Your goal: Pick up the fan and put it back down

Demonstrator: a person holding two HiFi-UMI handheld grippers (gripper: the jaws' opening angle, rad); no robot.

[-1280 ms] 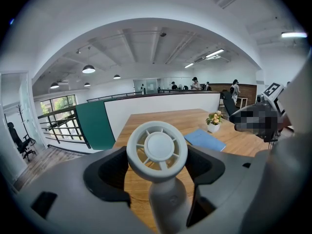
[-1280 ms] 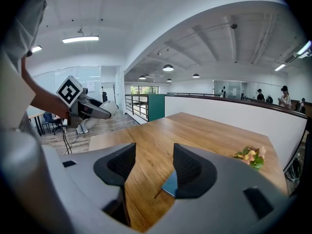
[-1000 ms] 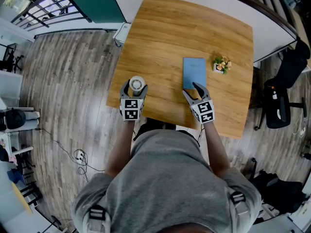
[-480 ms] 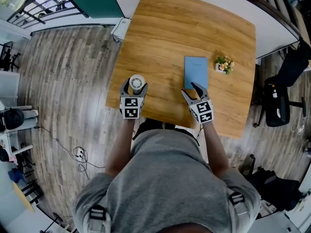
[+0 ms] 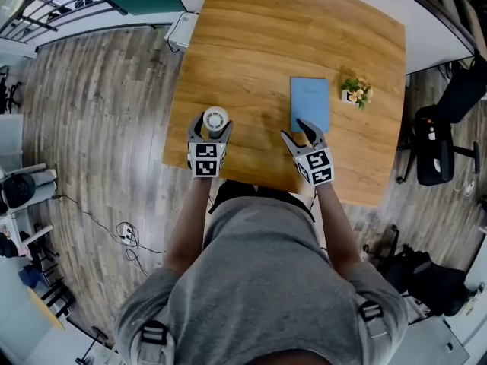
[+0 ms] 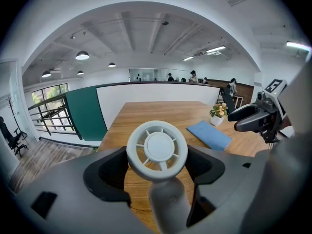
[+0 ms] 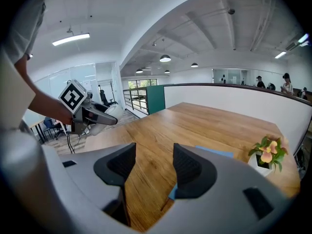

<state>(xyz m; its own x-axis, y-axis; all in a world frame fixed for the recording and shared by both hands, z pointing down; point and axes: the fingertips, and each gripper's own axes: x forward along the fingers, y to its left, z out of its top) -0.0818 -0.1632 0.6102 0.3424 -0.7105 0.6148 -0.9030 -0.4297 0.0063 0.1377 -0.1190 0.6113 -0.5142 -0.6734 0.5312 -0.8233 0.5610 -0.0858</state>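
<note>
A small white hand-held fan (image 5: 215,118) with a round grille head sits upright between the jaws of my left gripper (image 5: 213,130), near the front left corner of the wooden table (image 5: 259,44). In the left gripper view the fan's head (image 6: 157,149) fills the gap of that gripper (image 6: 157,168), the handle runs down below it, and the fan hangs above the tabletop. My right gripper (image 5: 295,130) hovers open over the table's front edge with nothing between its jaws (image 7: 153,167).
A blue notebook (image 5: 310,103) lies flat just beyond the right gripper. A small potted flower (image 5: 355,93) stands to its right. A black office chair (image 5: 434,143) is off the table's right side, and cables (image 5: 125,238) lie on the wood floor at left.
The fan stays held in the left gripper. Both grippers keep nearly the same places over the table; the head view has shifted a little.
</note>
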